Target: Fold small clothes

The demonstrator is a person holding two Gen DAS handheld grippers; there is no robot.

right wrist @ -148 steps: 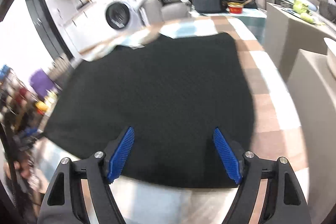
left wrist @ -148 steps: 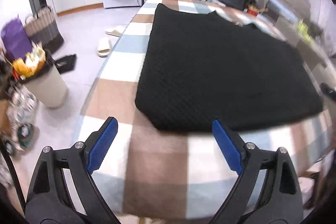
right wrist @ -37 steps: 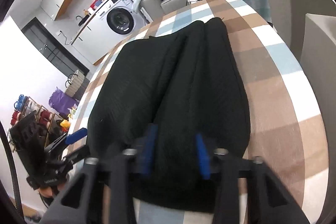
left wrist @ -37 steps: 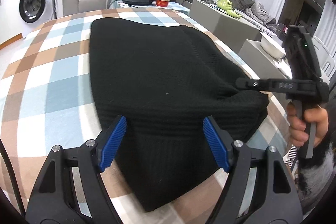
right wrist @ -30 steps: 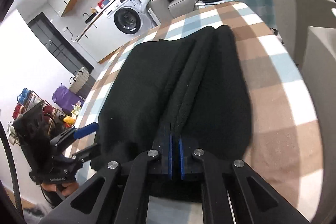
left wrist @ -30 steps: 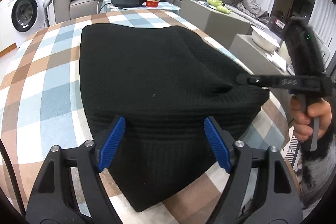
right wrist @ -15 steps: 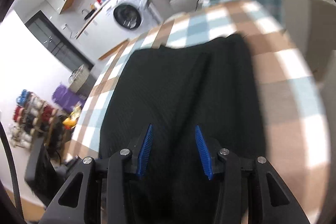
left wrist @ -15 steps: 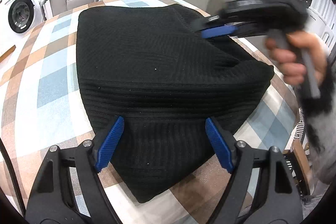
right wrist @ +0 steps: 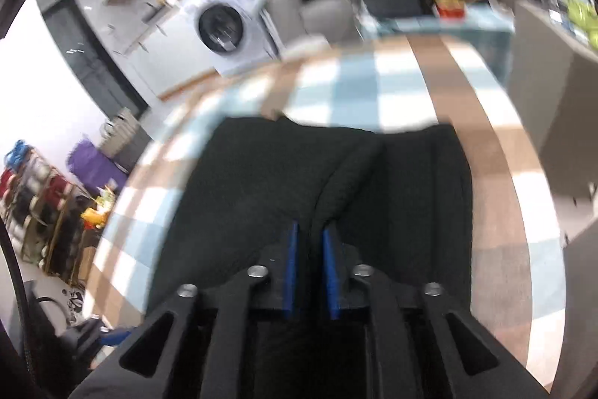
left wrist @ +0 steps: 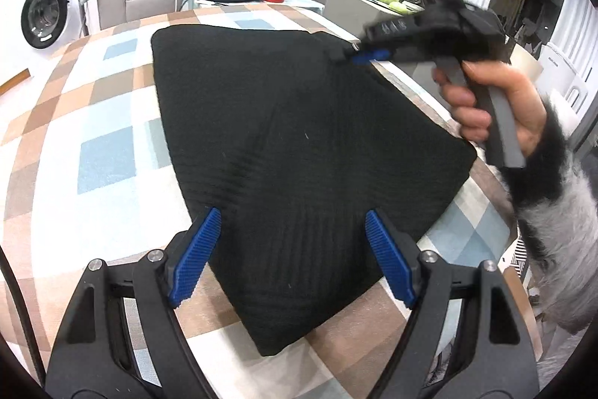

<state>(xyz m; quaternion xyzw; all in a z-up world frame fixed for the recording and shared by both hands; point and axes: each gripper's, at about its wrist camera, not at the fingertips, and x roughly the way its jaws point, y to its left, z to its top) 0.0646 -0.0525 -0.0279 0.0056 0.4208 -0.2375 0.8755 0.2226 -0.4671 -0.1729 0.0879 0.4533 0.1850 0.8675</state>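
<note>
Here the black knit garment (left wrist: 299, 137) lies spread on the checked counter (left wrist: 93, 156), its ribbed hem toward the near edge and one near corner reaching close to the counter's rim. It looks partly folded: a raised ridge of doubled cloth (right wrist: 347, 174) runs along its right side, and a faint crease crosses the middle, so one side seems turned in while the rest lies flat and wide.

The right tongs (right wrist: 309, 257) are closing over that ridge at the garment's far right edge, with a bunch of knit between the blue pads; whether the pads press on it yet I cannot tell, since the view is blurred. The left tongs (left wrist: 291, 257) hang spread wide above the hem, nothing between them.

Judging from this, the folding is at an early stage: the far side needs bringing over, then the length needs halving.
</note>
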